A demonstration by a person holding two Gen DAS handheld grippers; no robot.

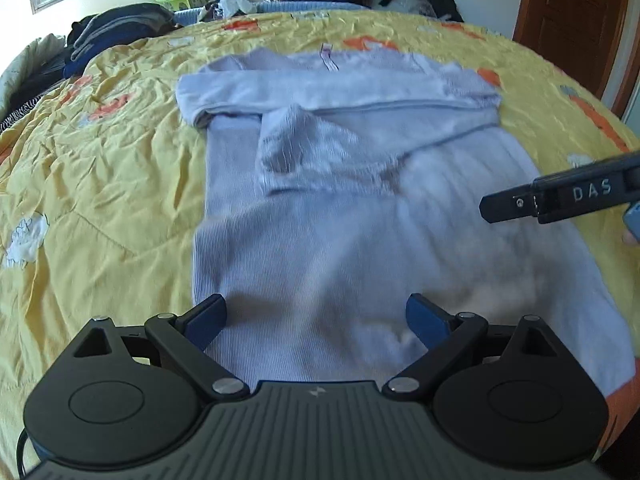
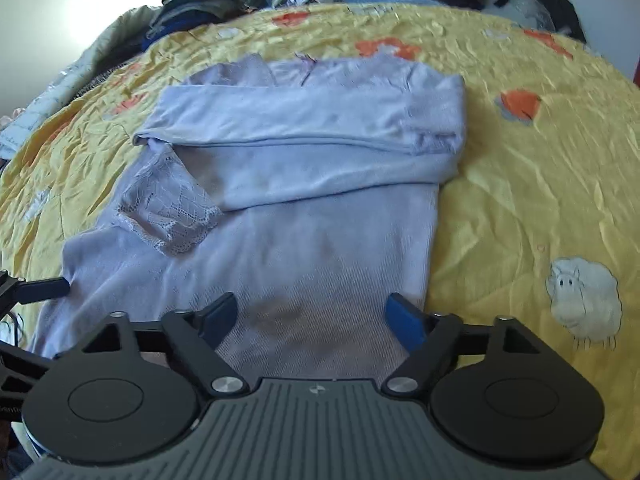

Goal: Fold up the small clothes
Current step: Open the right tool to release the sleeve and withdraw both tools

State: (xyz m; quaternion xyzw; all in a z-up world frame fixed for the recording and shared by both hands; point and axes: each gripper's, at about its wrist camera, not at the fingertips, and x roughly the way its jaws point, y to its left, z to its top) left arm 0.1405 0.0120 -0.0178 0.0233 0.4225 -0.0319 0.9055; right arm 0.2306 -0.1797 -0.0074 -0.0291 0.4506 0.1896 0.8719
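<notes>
On the yellow bed (image 1: 100, 184), both claws, left (image 1: 316, 322) and right (image 2: 310, 316), hovered wide open, empty, over the lilac top (image 1: 320, 240).

The pale lilac ribbed knit top (image 2: 304, 208) looked soft and matt, its sleeve cuff (image 2: 172, 216) of open lace. The yellow printed cotton bedspread (image 2: 520, 208) lay crinkled (faintly sheeny). The brown wooden door (image 1: 572, 20) looked smooth.

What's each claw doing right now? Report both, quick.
Left claw: open, holding nothing, above the lavender top.
Right claw: open, holding nothing, above the same top.
</notes>
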